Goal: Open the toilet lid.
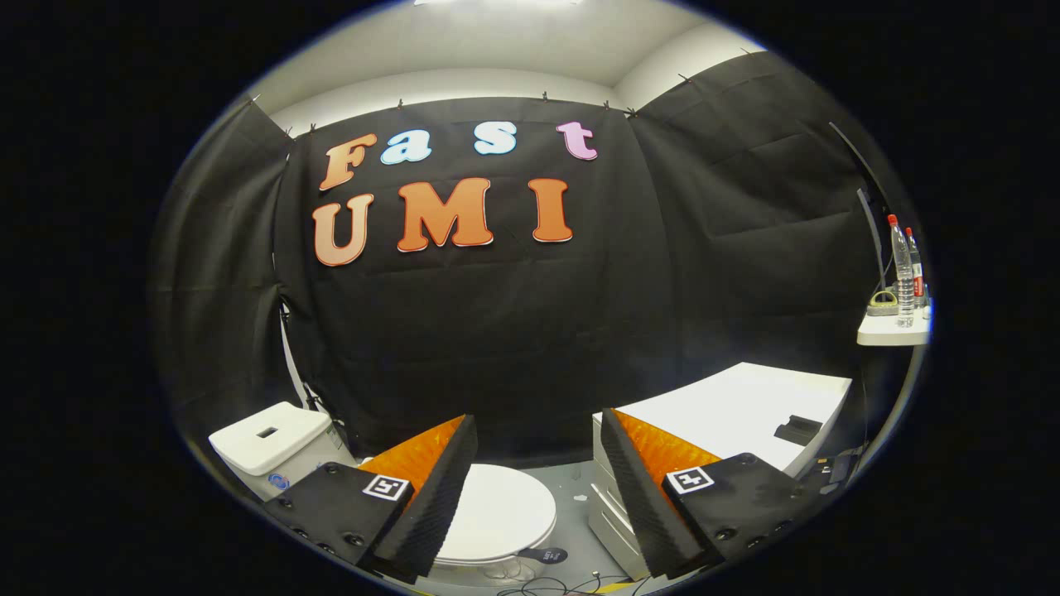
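A white toilet stands low on the floor, below and beyond the fingers. Its oval lid (503, 511) lies flat and closed over the bowl, partly hidden behind the left finger (431, 497). The white cistern (272, 440) sits to the lid's left, against the black cloth wall. My gripper (537, 426) hangs well above the toilet, open, with a wide gap and nothing between the fingers.
A white cabinet (745, 410) with drawers stands right of the toilet, a small dark object (799, 430) lying on its top. Further right, a white shelf (894, 331) carries water bottles (903, 269). Cables (538, 586) lie on the grey floor in front of the bowl.
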Available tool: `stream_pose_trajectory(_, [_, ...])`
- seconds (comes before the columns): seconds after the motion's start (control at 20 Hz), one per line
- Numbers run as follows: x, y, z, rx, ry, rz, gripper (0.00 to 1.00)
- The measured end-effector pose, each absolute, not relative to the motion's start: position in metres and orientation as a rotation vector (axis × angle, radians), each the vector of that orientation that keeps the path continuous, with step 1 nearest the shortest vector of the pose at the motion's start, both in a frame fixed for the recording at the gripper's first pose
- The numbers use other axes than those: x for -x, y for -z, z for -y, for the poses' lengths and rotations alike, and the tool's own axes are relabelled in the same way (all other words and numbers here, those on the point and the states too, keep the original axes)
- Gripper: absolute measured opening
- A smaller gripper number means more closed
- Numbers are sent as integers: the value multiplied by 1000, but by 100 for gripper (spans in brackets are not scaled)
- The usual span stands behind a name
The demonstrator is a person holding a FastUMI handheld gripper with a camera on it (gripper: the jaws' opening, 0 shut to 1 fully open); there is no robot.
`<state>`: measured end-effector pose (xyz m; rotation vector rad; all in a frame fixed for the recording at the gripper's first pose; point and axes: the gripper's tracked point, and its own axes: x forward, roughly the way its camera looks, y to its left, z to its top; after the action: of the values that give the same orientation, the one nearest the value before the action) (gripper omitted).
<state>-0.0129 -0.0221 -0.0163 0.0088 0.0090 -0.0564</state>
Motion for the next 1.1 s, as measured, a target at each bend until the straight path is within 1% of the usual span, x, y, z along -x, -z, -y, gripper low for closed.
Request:
stream_pose_trajectory(0.75, [8,47,11,-20,51,-68,97])
stream_pose_trajectory(1.1, [-2,75,22,-117,74,-105,98])
